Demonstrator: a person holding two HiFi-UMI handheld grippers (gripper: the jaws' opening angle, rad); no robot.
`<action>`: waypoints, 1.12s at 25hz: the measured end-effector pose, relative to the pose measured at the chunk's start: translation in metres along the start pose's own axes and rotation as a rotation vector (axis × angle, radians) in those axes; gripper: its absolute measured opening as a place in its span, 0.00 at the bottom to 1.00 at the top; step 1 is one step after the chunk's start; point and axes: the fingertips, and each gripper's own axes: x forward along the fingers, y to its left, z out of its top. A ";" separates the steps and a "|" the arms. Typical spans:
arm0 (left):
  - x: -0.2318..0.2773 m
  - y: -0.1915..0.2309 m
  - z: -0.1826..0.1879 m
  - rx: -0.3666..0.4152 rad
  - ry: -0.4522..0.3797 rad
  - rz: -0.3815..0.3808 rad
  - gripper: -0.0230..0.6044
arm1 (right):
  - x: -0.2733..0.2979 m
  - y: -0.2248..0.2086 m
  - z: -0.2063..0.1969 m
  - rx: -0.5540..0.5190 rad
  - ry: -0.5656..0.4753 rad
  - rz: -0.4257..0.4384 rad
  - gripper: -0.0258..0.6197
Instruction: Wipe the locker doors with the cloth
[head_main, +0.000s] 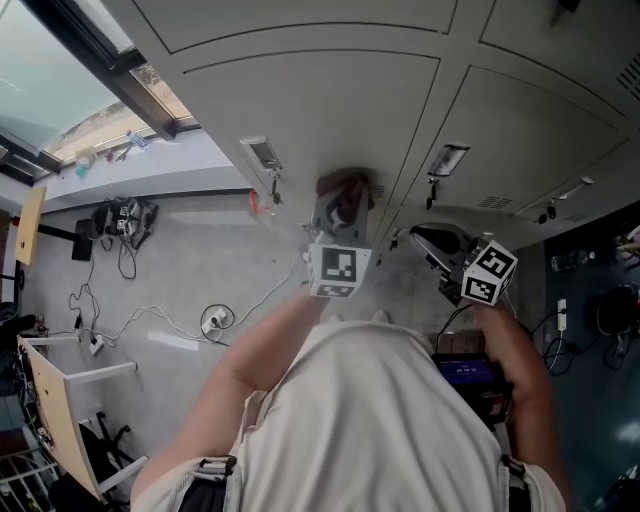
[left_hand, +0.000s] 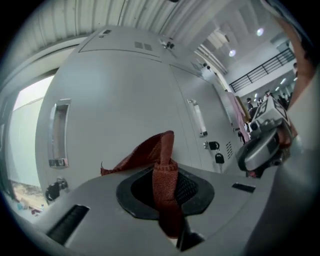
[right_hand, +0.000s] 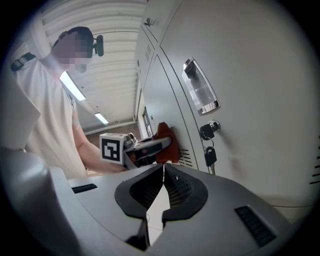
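your left gripper (left_hand: 167, 200) has its jaws clamped on the cloth (left_hand: 150, 152), a rust-red fold standing up between them. your right gripper (right_hand: 161, 190) has its jaws closed tip to tip on nothing (it hangs near the next door's keys (right_hand: 210, 150)). the cloth appears pressed to the locker door (left_hand: 115, 100), to the side of its handle (left_hand: 58, 132). step in hand: wiping. next, sweep across the panel with even pressure, avoiding the handle.

The left gripper (left_hand: 166, 175), on the outstretched left arm (head_main: 262, 345), has its fingers clamped on the cloth (left_hand: 145, 152). The right gripper (right_hand: 162, 170), on the bent right arm (head_main: 520, 365) nearer the torso, has its fingers meeting at the tips, empty.
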 end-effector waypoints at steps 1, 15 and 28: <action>0.003 -0.007 -0.008 0.022 0.006 -0.017 0.10 | -0.002 0.000 0.000 -0.001 0.002 -0.003 0.07; -0.083 0.179 -0.137 -0.008 0.249 0.426 0.10 | -0.022 0.001 -0.009 -0.011 0.044 -0.056 0.07; -0.077 0.170 -0.155 -0.302 0.240 0.565 0.10 | -0.025 -0.005 -0.008 -0.003 0.018 -0.069 0.07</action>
